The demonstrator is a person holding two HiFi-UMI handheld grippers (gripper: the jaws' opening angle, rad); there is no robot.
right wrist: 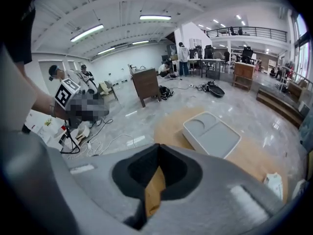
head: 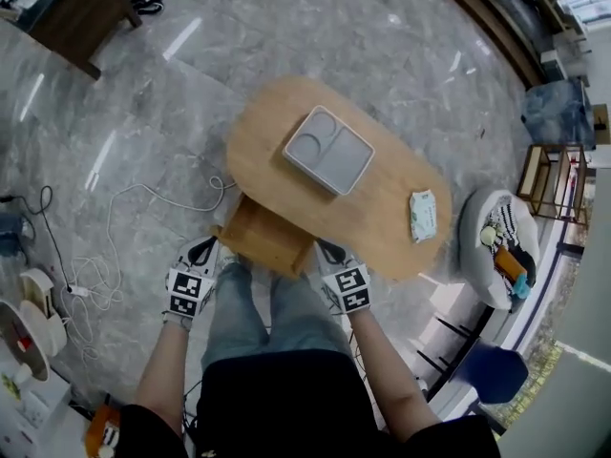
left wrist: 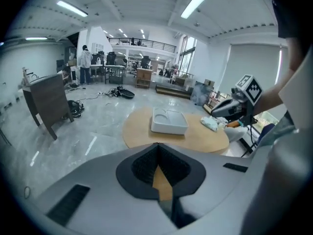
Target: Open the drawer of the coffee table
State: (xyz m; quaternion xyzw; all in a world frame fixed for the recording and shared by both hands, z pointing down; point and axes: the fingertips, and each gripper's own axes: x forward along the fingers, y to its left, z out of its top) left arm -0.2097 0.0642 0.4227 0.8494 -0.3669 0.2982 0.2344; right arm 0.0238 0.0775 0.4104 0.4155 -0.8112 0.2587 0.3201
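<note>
While the drawer (head: 263,239) stands pulled out from the near side of the oval coffee table (head: 387,219), the left gripper (head: 203,249) and the right gripper (head: 331,251) hang beside its two front corners, both with jaws fully closed and holding nothing.

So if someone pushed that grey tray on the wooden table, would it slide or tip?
The grey tray lies flat and low, so it would probably slide, not tip. It looks like one rigid moulded piece, likely light. The wooden table looks smooth, so it may skid easily.
</note>
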